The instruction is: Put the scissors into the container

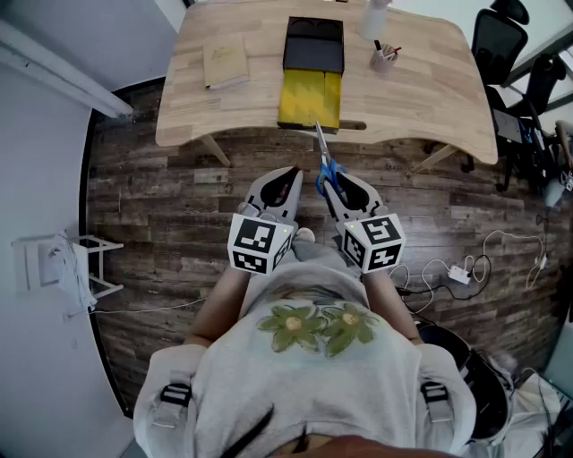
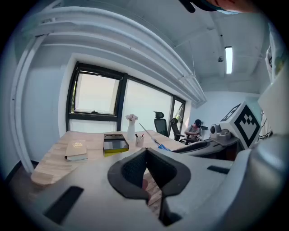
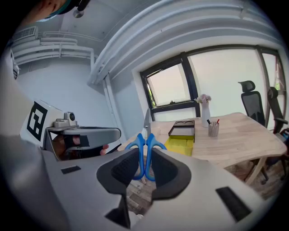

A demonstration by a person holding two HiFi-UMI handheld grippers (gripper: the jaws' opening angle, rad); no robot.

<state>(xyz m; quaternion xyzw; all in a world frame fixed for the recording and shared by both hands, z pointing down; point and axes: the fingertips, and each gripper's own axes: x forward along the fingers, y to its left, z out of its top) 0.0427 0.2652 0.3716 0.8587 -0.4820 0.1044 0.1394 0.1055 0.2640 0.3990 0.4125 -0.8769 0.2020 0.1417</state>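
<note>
**A:** The right gripper (image 3: 144, 167) is seen clamped on the scissors (image 3: 146, 137). The blue handle loops are pinched between the two pads (image 3: 123, 170), and the closed blades are pointed up and forward, out past the gripper.

**B:** Confirmed from the head view. The scissors are held in the air in front of the table's (image 1: 430, 80) near edge, over the wooden floor (image 1: 161, 197), with the tips aimed at the table. The table is not touched by them.

**A:** And the left gripper (image 2: 148, 176)?

**B:** Its jaws are held a little apart and nothing is gripped; only floor is seen through the gap. It is held just beside the right gripper, also off the table's near edge.

**A:** On to the table itself. The container (image 1: 313, 64), a black open box, is set at the table's middle, toward the far edge. A yellow box (image 1: 309, 103) is laid touching it on the near-edge side.

**B:** A book (image 1: 226, 61) is placed on the table's left part in the head view, and a pen cup (image 1: 383, 58) to the right of the middle. A white vase (image 1: 376, 18) is stood at the far edge. The scissors are well apart from the container.
</note>
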